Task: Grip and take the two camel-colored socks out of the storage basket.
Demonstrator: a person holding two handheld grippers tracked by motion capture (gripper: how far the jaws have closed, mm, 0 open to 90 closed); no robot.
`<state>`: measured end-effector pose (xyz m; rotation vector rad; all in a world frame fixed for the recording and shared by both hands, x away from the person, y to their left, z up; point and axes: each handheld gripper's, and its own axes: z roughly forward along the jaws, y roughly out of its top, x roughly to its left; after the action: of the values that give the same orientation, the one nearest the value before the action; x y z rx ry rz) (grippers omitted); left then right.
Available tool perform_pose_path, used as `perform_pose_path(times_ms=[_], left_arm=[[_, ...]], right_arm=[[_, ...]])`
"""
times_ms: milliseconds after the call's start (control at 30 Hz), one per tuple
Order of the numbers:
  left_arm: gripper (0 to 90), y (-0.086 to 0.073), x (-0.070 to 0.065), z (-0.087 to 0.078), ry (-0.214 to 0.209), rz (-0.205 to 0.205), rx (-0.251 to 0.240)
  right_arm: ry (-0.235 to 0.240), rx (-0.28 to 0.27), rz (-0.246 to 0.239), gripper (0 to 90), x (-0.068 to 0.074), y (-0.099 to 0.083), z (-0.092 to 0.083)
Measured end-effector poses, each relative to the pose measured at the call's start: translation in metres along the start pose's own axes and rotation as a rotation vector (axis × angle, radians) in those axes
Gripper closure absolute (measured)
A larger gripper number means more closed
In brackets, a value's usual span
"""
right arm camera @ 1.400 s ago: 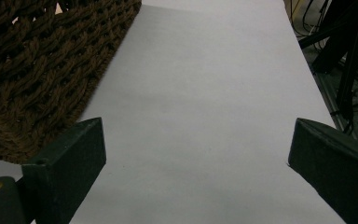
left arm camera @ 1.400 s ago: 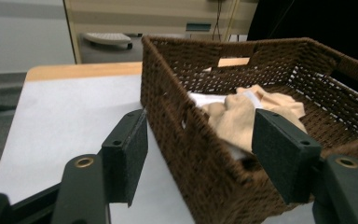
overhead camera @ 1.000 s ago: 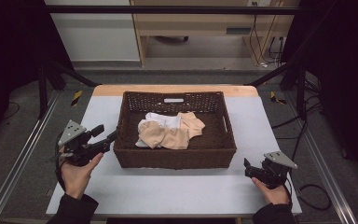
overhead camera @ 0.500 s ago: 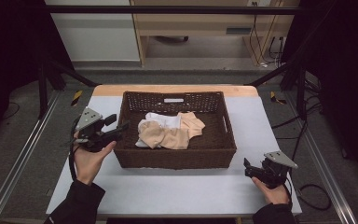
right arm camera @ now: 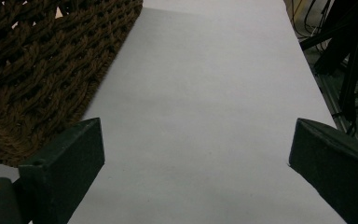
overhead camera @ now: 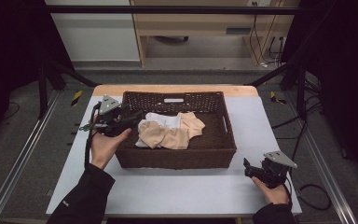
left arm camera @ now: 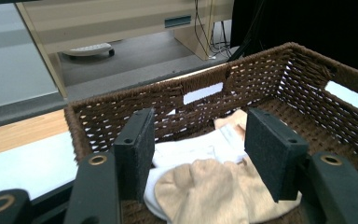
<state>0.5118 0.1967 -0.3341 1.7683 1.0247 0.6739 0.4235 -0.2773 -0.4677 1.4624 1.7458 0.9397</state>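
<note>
Since the earlier frame, left gripper [overhead camera: 133, 116] advanced over the basket [overhead camera: 223, 140] rim at 9 o'clock, jaws wide above the beige cloth [left arm camera: 209, 191]. Right gripper [overhead camera: 251, 169] rests on tabletop [overhead camera: 182, 191] at 4 o'clock, jaws wide.

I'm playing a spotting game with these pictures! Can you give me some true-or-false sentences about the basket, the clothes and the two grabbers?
1. The basket holds beige and white clothes. True.
2. The left gripper squeezes the clothes. False: its fingers are open, above them.
3. The right gripper is inside the basket. False: it is over the table, beside the basket.
4. The right gripper is open. True.
</note>
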Motion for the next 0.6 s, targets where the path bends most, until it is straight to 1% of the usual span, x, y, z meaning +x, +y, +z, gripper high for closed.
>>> perform_pose_path(times_ms=[33, 67, 133, 167, 233, 267, 300, 333, 367, 433, 467, 500, 567, 600], left_arm=[[42.5, 0.001, 0.001, 0.006, -0.006, -0.013, 0.0], [42.5, 0.001, 0.001, 0.006, -0.006, -0.013, 0.0], [42.4, 0.002, 0.001, 0.013, -0.006, -0.014, 0.005], [42.3, 0.003, 0.001, 0.019, -0.001, -0.013, 0.009], [42.2, 0.003, 0.002, 0.024, 0.0, -0.022, 0.01], [42.2, 0.003, 0.002, 0.024, 0.0, -0.022, 0.01], [42.2, 0.002, 0.002, 0.03, 0.001, -0.027, 0.013], [42.2, 0.002, 0.002, 0.03, 0.001, -0.027, 0.013], [42.1, 0.0, 0.002, 0.037, 0.01, -0.012, 0.017], [42.0, -0.002, 0.002, 0.043, 0.015, -0.002, 0.024], [42.1, -0.002, 0.002, 0.043, 0.015, -0.002, 0.024], [42.2, -0.005, 0.002, 0.049, 0.013, 0.005, 0.039], [42.6, -0.008, 0.001, 0.054, 0.005, 0.012, 0.049], [42.6, -0.008, 0.001, 0.054, 0.005, 0.012, 0.049]], right_arm=[[0.0, 0.0, -0.001, 3.6, 0.0, 0.0, 0.0], [0.0, 0.0, -0.001, 3.6, 0.0, 0.0, 0.0], [-0.001, 0.001, 0.001, 3.6, -0.001, 0.0, 0.0], [-0.002, 0.0, 0.0, 3.6, -0.001, 0.0, 0.001], [-0.001, -0.001, 0.001, 3.6, -0.001, 0.0, 0.001], [-0.001, -0.001, 0.001, 3.6, -0.001, 0.0, 0.001], [-0.001, 0.001, 0.003, 3.6, -0.001, 0.0, 0.001], [-0.001, 0.001, 0.003, 3.6, -0.001, 0.0, 0.001], [0.0, 0.001, 0.005, 3.6, -0.001, 0.0, 0.001], [0.001, 0.002, 0.006, 3.6, -0.001, 0.0, 0.001], [0.001, 0.002, 0.006, 3.6, -0.001, 0.0, 0.001], [0.002, 0.003, 0.007, 3.6, -0.001, 0.0, 0.001], [0.002, 0.001, 0.007, 3.6, -0.001, 0.0, 0.001], [0.002, 0.001, 0.007, 3.6, -0.001, 0.0, 0.001]])
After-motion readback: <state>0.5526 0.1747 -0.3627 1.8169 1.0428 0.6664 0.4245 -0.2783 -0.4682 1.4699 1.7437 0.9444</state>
